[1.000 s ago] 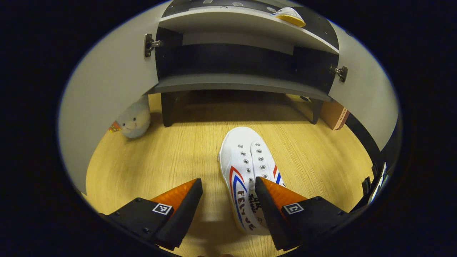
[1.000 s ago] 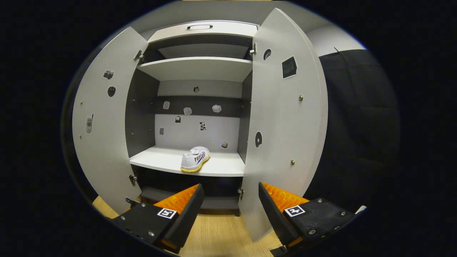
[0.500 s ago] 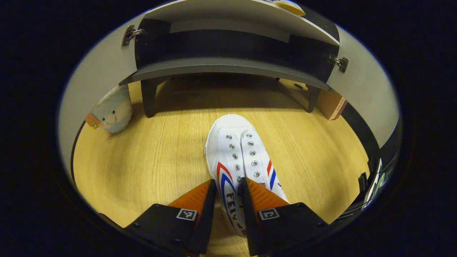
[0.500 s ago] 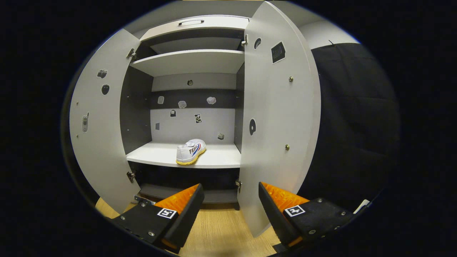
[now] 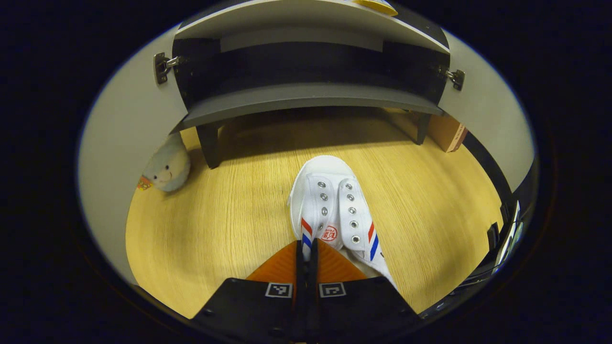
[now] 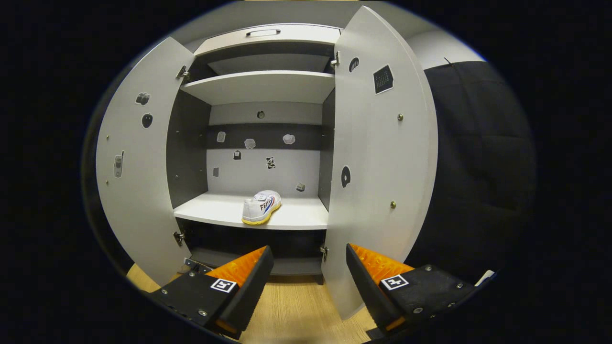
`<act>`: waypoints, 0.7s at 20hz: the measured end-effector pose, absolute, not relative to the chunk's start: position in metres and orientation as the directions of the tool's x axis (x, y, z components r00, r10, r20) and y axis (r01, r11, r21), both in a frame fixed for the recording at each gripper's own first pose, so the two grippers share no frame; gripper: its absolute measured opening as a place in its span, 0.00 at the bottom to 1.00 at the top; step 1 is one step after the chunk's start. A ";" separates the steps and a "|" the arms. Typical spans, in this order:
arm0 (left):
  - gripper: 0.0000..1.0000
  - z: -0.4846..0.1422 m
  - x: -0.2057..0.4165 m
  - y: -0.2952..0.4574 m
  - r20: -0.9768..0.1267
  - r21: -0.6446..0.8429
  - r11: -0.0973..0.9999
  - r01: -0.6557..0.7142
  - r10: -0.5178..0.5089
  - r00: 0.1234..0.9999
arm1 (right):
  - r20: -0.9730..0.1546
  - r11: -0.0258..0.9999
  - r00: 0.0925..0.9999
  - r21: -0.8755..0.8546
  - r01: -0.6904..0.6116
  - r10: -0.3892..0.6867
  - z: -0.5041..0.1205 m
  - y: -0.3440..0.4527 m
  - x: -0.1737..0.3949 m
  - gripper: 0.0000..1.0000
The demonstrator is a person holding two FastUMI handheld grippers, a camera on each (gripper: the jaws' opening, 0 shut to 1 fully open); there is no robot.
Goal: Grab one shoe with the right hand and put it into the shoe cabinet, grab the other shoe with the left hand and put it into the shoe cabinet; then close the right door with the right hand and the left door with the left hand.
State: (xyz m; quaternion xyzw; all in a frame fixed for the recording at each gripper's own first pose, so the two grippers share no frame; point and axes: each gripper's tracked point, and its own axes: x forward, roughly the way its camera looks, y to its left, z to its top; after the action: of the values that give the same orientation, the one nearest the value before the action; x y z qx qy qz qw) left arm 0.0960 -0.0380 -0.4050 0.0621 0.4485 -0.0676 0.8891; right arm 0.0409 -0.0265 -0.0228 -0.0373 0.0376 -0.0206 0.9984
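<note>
A pale wooden floor (image 5: 215, 224) fills the lower half of the left gripper view. At its left edge a small plush toy (image 5: 167, 165) sits beside the open left door (image 5: 129, 129). At bottom centre the left gripper (image 5: 306, 248) has its fingers pinched together on the side wall of a white shoe (image 5: 332, 205), toe pointing at the shoe cabinet (image 5: 306, 93) across the top.

In the right gripper view, the cabinet stands centre frame with the left door (image 6: 136, 162) and right door (image 6: 382, 162) swung wide. The other shoe (image 6: 260, 207) rests on the middle shelf (image 6: 215, 212). At the bottom the right gripper (image 6: 306, 267) hangs with fingers spread, holding nothing.
</note>
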 end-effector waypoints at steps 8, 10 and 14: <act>0.06 -0.370 0.105 -0.027 -0.787 -0.038 0.993 0.108 -0.097 0.610 | -0.070 0.997 0.997 -0.069 -0.022 0.017 -0.024 -0.010 0.043 0.94; 0.06 -0.374 0.103 -0.030 -0.774 -0.057 0.993 0.103 -0.110 0.624 | -0.064 0.997 0.997 -0.067 -0.036 0.031 -0.024 -0.006 0.039 0.94; 0.06 -0.375 0.106 -0.030 -0.725 -0.084 0.987 0.134 -0.153 0.672 | -0.050 0.997 0.998 -0.062 -0.044 0.041 -0.022 -0.006 0.034 0.94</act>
State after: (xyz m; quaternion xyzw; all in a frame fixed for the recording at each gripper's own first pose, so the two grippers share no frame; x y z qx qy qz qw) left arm 0.1056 -0.0298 -0.3750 -0.0118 0.3973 -0.0783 0.9143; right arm 0.0343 -0.0058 -0.0217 -0.0315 0.0243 0.0212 0.9990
